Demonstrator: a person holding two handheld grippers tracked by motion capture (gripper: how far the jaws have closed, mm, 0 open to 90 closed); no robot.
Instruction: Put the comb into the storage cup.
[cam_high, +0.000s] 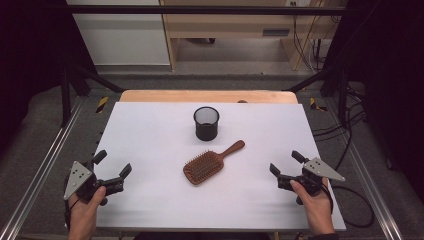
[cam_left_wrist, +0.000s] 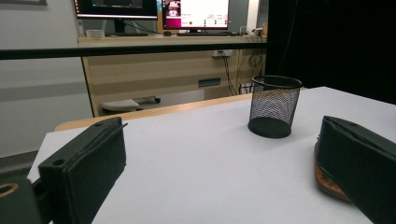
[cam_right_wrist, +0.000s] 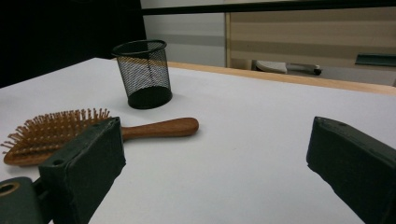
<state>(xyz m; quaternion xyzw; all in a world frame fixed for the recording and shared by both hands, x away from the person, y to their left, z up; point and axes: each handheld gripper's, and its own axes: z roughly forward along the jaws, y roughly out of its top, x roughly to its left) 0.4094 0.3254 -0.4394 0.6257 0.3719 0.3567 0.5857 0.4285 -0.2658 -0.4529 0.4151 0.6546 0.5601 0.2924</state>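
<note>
While both claws stand spread with nothing between them, the left gripper (cam_high: 111, 165) sits at eight o'clock and the right gripper (cam_high: 285, 162) at four o'clock of the hairbrush (cam_high: 210, 163), which lies bristles-up mid-table, the mesh cup (cam_high: 206, 123) at its twelve.

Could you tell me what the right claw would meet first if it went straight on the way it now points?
Probably the wooden hairbrush. The right claw stands open at the table's right edge and points toward the middle. In the right gripper view the handle lies just ahead, left of centre, so it might pass it narrowly.
</note>
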